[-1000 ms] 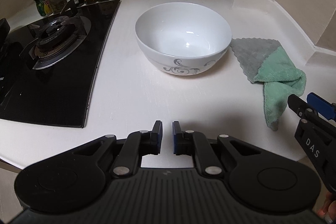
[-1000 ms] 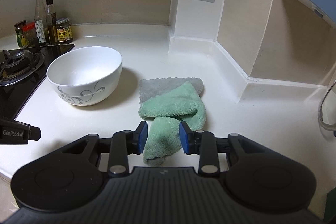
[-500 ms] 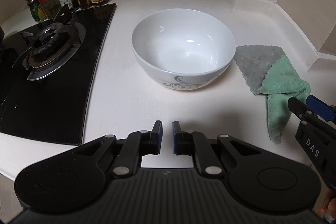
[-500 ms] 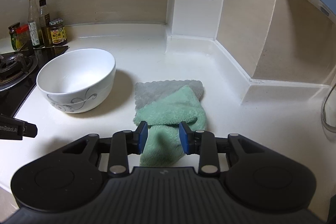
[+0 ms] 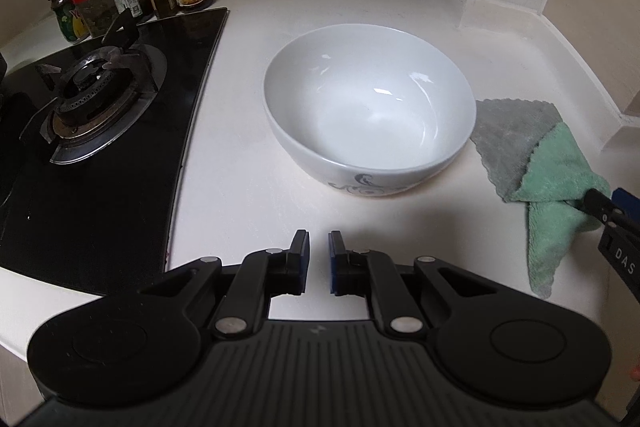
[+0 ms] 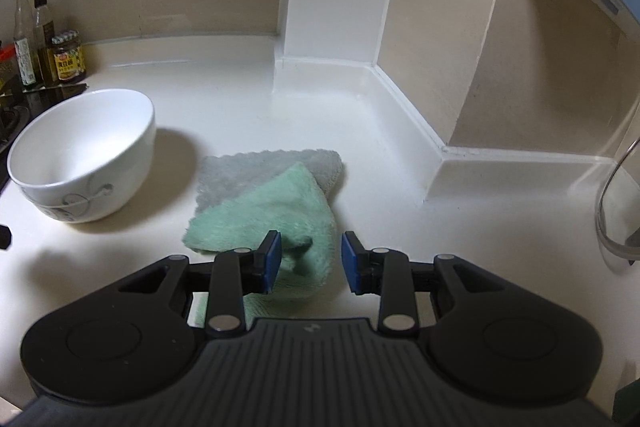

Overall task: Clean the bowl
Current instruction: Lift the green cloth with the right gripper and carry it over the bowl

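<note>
The cloth [image 6: 276,211] lies on the worktop [image 6: 240,99] right of the bowl [image 5: 370,107], between the wide right gripper [image 6: 307,261]; the narrow, empty left gripper [image 5: 318,261] faces the bowl.

Your left gripper [image 5: 318,261] has a matte black ribbed housing, two round black caps, black linkage arms with silver rivets, and blue pads [image 5: 335,267] on its fingers. Your right gripper [image 6: 307,261] is built identically, with blue pads [image 6: 272,261]. Its side carries white lettering "DAS" in the left wrist view.
</note>
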### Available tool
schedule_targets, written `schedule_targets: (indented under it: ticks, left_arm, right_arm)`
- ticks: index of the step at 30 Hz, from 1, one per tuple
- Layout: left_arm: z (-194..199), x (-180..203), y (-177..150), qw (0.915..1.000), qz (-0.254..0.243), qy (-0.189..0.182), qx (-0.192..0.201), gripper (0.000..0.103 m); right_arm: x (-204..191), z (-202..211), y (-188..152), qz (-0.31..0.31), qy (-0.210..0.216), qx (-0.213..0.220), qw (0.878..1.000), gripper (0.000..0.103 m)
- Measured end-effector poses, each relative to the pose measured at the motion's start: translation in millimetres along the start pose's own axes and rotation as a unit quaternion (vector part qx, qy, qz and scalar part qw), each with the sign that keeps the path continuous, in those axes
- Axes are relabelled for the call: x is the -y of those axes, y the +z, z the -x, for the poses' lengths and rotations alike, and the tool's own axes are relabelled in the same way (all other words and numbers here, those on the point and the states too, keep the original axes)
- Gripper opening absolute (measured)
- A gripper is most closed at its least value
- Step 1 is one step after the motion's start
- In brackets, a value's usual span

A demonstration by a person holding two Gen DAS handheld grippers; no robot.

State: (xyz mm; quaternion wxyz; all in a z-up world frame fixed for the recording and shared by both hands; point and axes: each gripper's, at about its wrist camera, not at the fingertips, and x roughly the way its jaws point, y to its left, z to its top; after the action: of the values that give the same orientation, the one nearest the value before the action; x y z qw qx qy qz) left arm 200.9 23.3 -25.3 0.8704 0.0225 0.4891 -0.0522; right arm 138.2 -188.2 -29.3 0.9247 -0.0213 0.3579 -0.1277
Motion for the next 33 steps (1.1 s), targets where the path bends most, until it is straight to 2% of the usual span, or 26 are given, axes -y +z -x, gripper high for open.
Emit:
schedule_targets:
  ticks: [10, 12, 14, 18, 26, 30, 33]
  left_arm:
    - [-7.1, -6.1, 13.7, 1.0, 0.003, 0.003, 0.001, 0.01]
    - [-8.5, -8.1, 16.3, 1.0, 0.005, 0.003, 0.001, 0.01]
    - [-9.6, -9.8, 18.1, 1.0, 0.005, 0.004, 0.001, 0.01]
    - [-10.7, -14.9, 21.2, 1.0, 0.008, 0.004, 0.001, 0.01]
    - [-10.3, -28.2, 24.9, 0.9999, 0.012, 0.004, 0.004, 0.01]
    - [-8.5, -38.7, 26.6, 0.9998, 0.016, 0.003, 0.006, 0.01]
    - [-7.7, -45.6, 27.2, 0.9998, 0.018, 0.003, 0.007, 0.01]
  right_arm:
    - [1.0, -30.9, -1.1, -0.043, 0.022, -0.035, 0.998, 0.028]
    - [0.0, -37.3, -0.5, -0.051, 0.028, -0.043, 0.997, 0.024]
    - [1.0, -41.4, -0.4, -0.06, 0.044, -0.042, 0.996, 0.011]
    - [2.9, -43.4, 1.8, -0.071, 0.072, -0.03, 0.994, 0.006]
    - [-2.2, -15.9, 37.3, -0.04, 0.107, 0.054, 0.992, 0.005]
    - [-7.1, 6.6, 70.7, -0.014, 0.124, 0.099, 0.987, 0.005]
    - [-8.1, 28.0, 98.5, -0.012, 0.152, 0.127, 0.98, 0.005]
